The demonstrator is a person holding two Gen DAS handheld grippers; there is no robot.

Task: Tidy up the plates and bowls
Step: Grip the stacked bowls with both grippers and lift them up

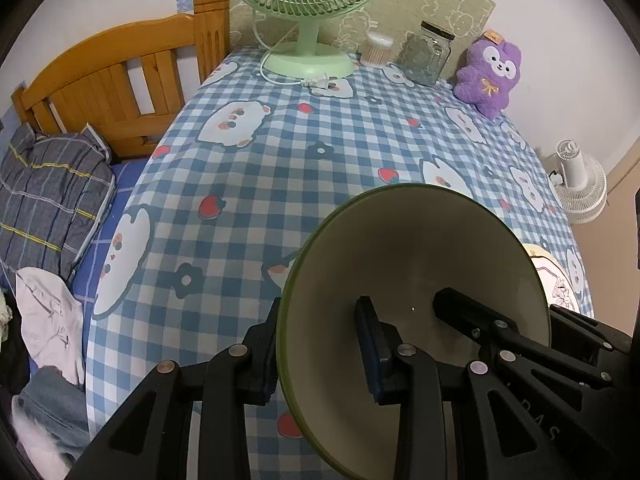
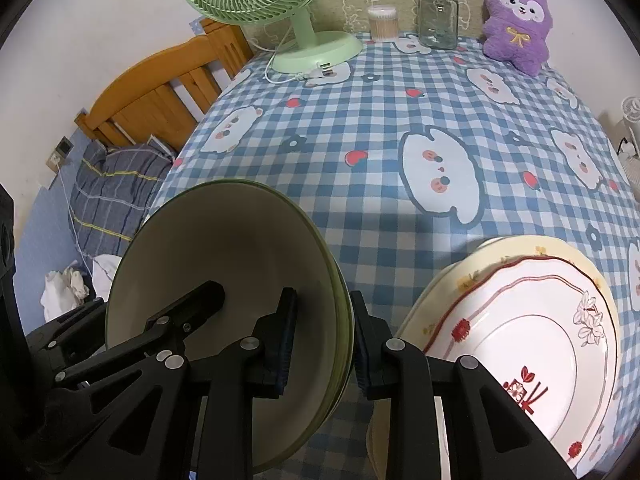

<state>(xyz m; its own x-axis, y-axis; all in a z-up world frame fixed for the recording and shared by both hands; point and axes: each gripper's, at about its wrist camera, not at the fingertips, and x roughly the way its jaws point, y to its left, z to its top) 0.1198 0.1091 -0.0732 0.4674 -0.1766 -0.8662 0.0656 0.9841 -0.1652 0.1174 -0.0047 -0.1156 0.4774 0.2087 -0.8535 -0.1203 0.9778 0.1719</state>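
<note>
- Blue-and-white checked tablecloth (image 1: 280,168) with bear and strawberry prints covers the table you are working over; a wooden bed frame (image 1: 120,80) with a grey plaid pillow (image 1: 48,188) sits off its left side.
- Nearest to you, your left gripper (image 1: 320,344) pinches the left rim of a green-edged, cream-lined bowl (image 1: 420,248): one finger sits outside the wall, the other inside. The jaws are narrowed onto the rim.
- Your right gripper (image 2: 324,340) clamps the opposite, right-hand rim of the same bowl (image 2: 224,248) in the same way, one pad inside and one outside, jaws drawn in on the wall.
- The right wrist view shows several green rim edges layered together at that side, so this looks like nested bowls; you cannot tell how many.
- The bowl is tilted, its opening turned toward both cameras, and each view shows the other gripper's finger reaching into the hollow.
- Just right of the bowl, close to your right gripper, lies a stack of plates (image 2: 532,320): a white one with red trim and flowers on top, a cream floral one under it.
- Farther off, the middle of the cloth lies between you and the back row.
- At the far edge stand a green desk fan (image 2: 280,8), a tub of cotton swabs (image 2: 383,24), a glass jar (image 2: 437,16) and a purple plush toy (image 2: 516,20), left to right.
- Beyond the table's right side, a white fan (image 1: 580,184) stands near the wall.
</note>
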